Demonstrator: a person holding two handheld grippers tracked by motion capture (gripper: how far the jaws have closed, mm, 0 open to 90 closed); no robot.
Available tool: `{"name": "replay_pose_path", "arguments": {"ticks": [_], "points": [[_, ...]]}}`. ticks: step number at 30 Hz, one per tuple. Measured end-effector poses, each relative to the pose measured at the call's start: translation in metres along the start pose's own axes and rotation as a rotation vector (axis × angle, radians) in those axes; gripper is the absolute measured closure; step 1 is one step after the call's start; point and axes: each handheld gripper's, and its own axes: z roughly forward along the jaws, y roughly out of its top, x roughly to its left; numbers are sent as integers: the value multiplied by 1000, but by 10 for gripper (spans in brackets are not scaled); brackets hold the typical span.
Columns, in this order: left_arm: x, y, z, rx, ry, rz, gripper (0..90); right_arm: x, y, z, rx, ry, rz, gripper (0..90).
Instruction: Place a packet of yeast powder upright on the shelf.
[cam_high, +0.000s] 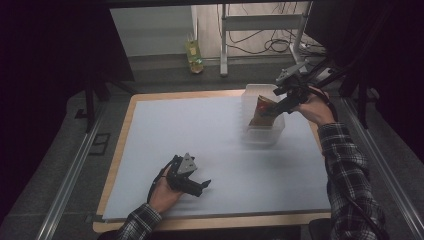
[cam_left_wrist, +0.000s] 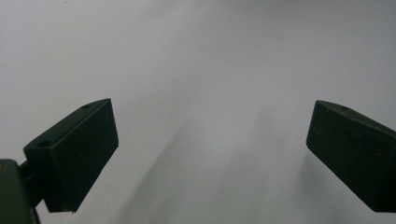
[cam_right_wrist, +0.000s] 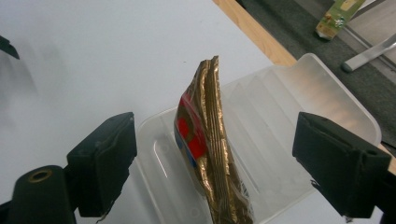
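A gold foil packet (cam_right_wrist: 210, 154) with red and blue print stands on edge inside a clear plastic tub (cam_right_wrist: 327, 100); in the high view the packet (cam_high: 263, 111) leans in the tub (cam_high: 262, 134) at the table's far right. My right gripper (cam_right_wrist: 212, 163) hovers over it, open, jaws wide on either side of the packet and not touching it; in the high view the right gripper (cam_high: 281, 102) sits at the tub's right rim. My left gripper (cam_high: 204, 187) rests near the front of the table, open, with nothing between its fingers (cam_left_wrist: 79, 154).
A pale sheet (cam_high: 200, 135) covers the wooden table (cam_high: 131, 112). On the floor beyond the far edge stand a green carton (cam_high: 193, 56), a metal stand's legs (cam_high: 224, 55) and loose cables (cam_high: 277, 45). Dark frame posts flank both sides.
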Motion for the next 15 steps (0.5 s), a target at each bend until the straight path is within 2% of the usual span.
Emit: {"name": "replay_pose_path", "arguments": {"ticks": [4,8,15], "points": [[1,0,-1,-3,-4,-9,21,2,0,-3,-23,-1,18,129],[2,1,-2,-14,-36,-34,21,5,-1,-4,-51,8,37,120],[4,0,-2,-21,-35,-35,17,9,-3,-8,-77,11,58,104]]}}
